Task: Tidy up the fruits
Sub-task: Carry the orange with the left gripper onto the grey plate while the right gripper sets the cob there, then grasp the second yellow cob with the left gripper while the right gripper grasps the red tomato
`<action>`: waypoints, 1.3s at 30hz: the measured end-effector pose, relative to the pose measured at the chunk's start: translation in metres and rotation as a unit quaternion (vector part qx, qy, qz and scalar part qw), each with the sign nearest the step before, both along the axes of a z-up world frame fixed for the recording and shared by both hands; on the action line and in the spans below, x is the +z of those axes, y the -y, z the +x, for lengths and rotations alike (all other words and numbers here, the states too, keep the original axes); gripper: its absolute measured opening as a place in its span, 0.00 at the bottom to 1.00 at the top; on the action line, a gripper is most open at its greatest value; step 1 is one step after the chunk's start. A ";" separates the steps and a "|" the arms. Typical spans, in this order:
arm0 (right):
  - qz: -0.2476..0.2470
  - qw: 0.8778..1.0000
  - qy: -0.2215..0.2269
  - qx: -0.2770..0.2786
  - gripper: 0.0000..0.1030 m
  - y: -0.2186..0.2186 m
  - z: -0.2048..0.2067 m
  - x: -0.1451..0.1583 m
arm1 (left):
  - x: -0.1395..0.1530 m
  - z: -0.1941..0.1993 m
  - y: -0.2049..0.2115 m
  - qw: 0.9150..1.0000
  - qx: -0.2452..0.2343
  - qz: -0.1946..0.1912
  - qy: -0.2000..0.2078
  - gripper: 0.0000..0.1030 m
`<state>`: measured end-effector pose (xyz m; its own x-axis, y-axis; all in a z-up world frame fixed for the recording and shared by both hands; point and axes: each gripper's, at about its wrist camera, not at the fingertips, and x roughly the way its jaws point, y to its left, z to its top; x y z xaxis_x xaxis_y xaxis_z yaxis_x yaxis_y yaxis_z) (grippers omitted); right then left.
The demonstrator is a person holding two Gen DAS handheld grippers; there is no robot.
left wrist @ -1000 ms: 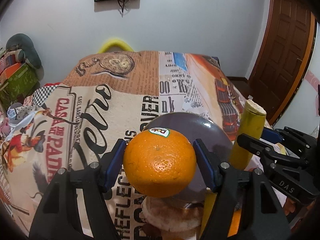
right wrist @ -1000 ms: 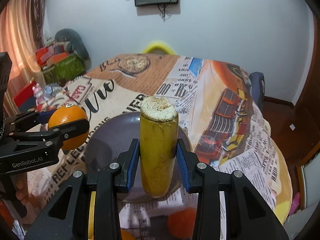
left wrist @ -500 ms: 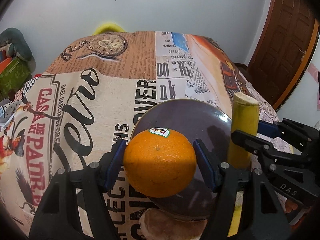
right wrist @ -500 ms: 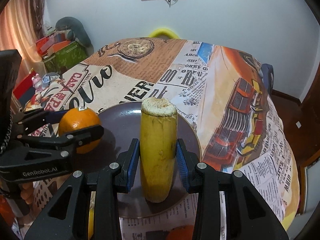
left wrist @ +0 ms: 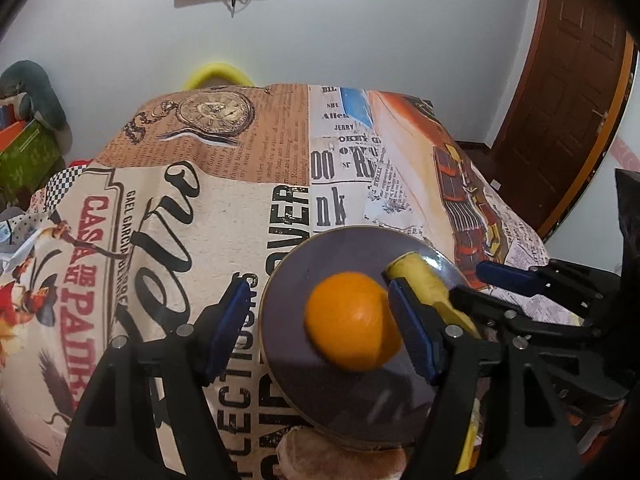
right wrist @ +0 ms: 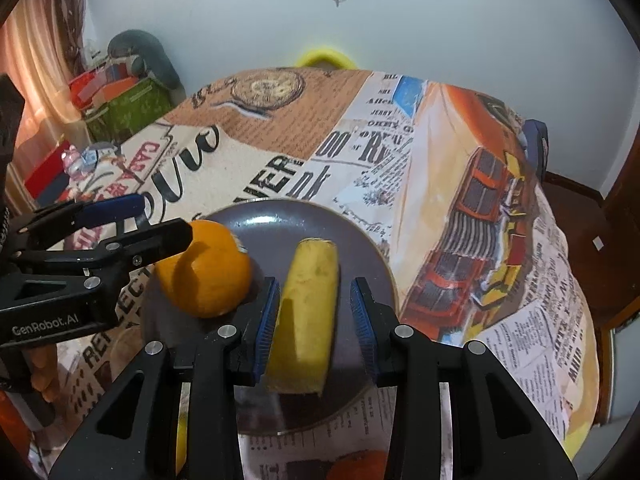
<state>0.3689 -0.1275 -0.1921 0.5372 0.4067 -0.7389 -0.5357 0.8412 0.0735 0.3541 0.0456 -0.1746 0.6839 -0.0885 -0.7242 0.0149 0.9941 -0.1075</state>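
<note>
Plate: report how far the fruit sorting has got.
Done: the orange and banana piece lie on the plate. In hand: nothing; the left gripper and right gripper are open. Left: another orange fruit near the plate.

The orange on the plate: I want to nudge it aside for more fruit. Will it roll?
Probably. The orange is round and rests on the smooth, shallow plate, so a push would likely send it rolling. The banana piece beside it may stop it on that side. Its firm-looking rind suggests it won't deform.
</note>
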 end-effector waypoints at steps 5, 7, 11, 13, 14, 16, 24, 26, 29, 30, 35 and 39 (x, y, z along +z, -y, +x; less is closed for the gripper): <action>0.009 1.000 0.019 -0.015 0.36 0.013 -0.014 0.017 | 0.011 -0.016 0.002 1.000 0.002 0.007 0.008 0.69; 0.009 0.999 0.031 -0.019 0.39 0.017 -0.021 0.024 | 0.015 -0.025 0.006 1.000 0.000 0.014 0.011 0.69; 0.002 0.998 0.058 -0.028 0.39 0.027 -0.040 0.037 | 0.023 -0.043 0.015 0.999 -0.008 0.027 0.018 0.69; 0.009 0.998 0.062 -0.028 0.40 0.032 -0.049 0.043 | 0.027 -0.053 0.019 0.999 -0.011 0.030 0.021 0.69; 0.010 0.997 0.064 -0.029 0.41 0.035 -0.054 0.045 | 0.028 -0.058 0.020 0.999 -0.013 0.029 0.022 0.69; 0.013 0.997 0.069 -0.032 0.44 0.039 -0.062 0.048 | 0.029 -0.067 0.024 0.999 -0.016 0.028 0.020 0.69; 0.013 0.996 0.074 -0.038 0.47 0.054 -0.093 0.048 | 0.025 -0.093 0.040 1.000 -0.025 0.014 0.006 0.69; 0.012 0.996 0.073 -0.042 0.48 0.058 -0.099 0.046 | 0.023 -0.100 0.045 1.000 -0.028 0.013 0.004 0.69; 0.014 0.996 0.070 -0.050 0.50 0.066 -0.107 0.040 | 0.019 -0.106 0.051 1.000 -0.029 0.008 0.000 0.69; 0.015 0.996 0.068 -0.052 0.50 0.069 -0.109 0.038 | 0.017 -0.107 0.053 1.000 -0.029 0.006 -0.002 0.69; 0.015 0.997 0.048 -0.065 0.51 0.081 -0.113 0.024 | 0.005 -0.109 0.062 0.999 -0.035 0.001 -0.017 0.67; 0.010 0.997 0.034 -0.070 0.51 0.085 -0.114 0.012 | -0.008 -0.106 0.069 0.998 -0.043 -0.007 -0.035 0.62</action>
<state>0.2550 -0.2129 -0.1802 0.6375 0.3397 -0.6915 -0.4183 0.9064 0.0596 0.2482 -0.0235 -0.1827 0.6218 -0.1559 -0.7675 0.0927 0.9878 -0.1255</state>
